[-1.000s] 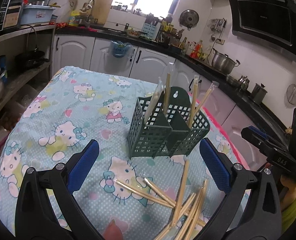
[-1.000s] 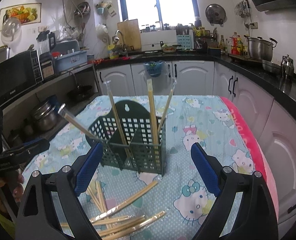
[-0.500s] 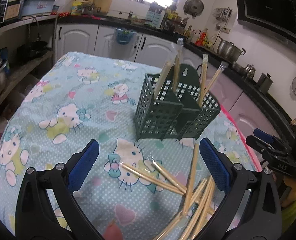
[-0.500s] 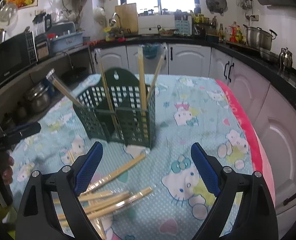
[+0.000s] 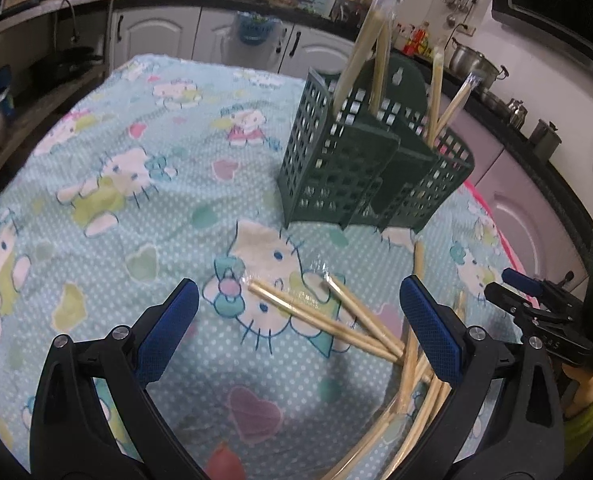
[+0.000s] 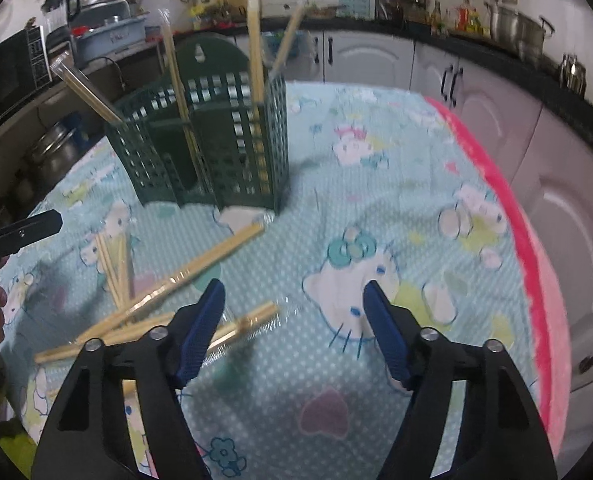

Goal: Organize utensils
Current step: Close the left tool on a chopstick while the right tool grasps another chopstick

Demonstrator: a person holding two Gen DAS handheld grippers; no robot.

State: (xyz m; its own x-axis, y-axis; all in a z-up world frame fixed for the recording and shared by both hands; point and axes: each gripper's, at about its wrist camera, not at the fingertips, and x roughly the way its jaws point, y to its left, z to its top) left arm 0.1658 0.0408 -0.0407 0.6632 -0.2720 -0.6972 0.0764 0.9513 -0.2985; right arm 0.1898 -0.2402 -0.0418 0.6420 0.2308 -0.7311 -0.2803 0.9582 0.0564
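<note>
A dark green slotted utensil holder (image 5: 360, 168) stands upright on the Hello Kitty tablecloth (image 5: 136, 184) with several wrapped chopstick pairs standing in it. It also shows in the right wrist view (image 6: 212, 148). Several wrapped chopstick pairs (image 5: 328, 320) lie loose on the cloth in front of it, also in the right wrist view (image 6: 176, 284). My left gripper (image 5: 296, 328) is open and empty, low over the loose chopsticks. My right gripper (image 6: 294, 320) is open and empty, its left finger (image 6: 200, 332) close over a wrapped pair. The right gripper also shows at the right edge of the left wrist view (image 5: 536, 312).
A pink cloth edge (image 6: 536, 264) runs along the table's right side, with white cabinets (image 6: 556, 168) beyond. Counters with pots (image 5: 472, 60) and shelves with pans (image 6: 52, 152) ring the table. Bare tablecloth lies to the left in the left wrist view.
Both grippers have dropped lower and moved closer to the loose chopsticks and the holder. The right gripper's jaws are narrower than before. Nothing has been picked up.
</note>
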